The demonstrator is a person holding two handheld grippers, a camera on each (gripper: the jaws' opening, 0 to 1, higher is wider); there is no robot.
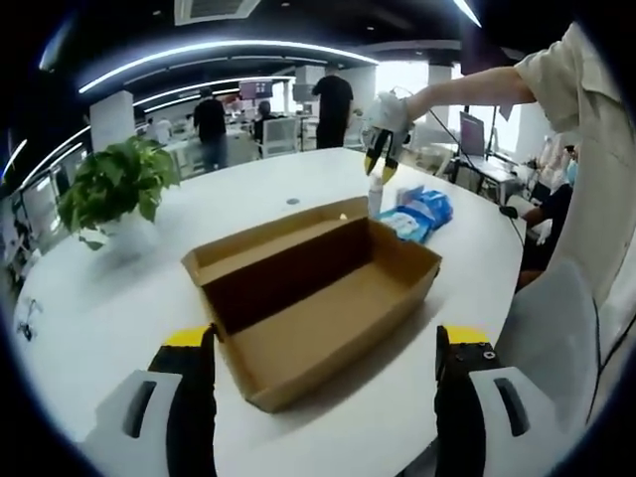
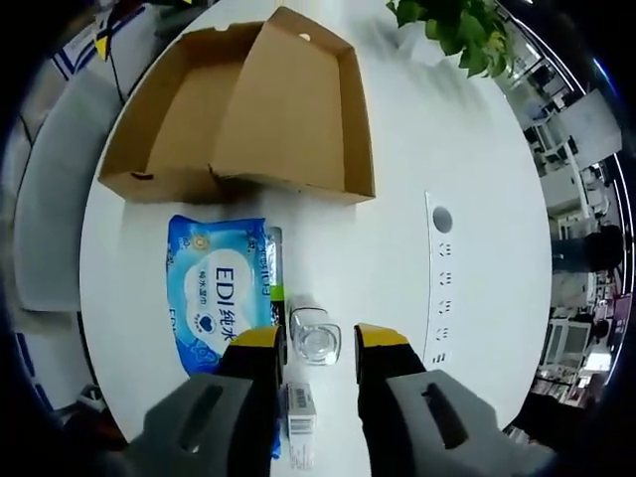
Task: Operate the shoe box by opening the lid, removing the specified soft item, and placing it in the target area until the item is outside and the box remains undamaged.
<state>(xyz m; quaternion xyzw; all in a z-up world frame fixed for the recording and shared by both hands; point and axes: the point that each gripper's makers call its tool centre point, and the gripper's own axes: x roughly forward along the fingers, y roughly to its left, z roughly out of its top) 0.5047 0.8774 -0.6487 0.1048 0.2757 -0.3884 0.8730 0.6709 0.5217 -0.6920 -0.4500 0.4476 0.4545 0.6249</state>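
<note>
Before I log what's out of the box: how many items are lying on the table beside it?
3: a blue wipes pack next to the shoe box, a clear bottle between the right gripper jaws, and a small carton below it. Others may be hidden.

A round white table carries an open shoe box, wipes pack, small bottle and potted plant.

Place: open-plan office | Evidence: large round white table with potted plant near its edge | desks with monitors | strip ceiling lights | people standing at workstations
</note>
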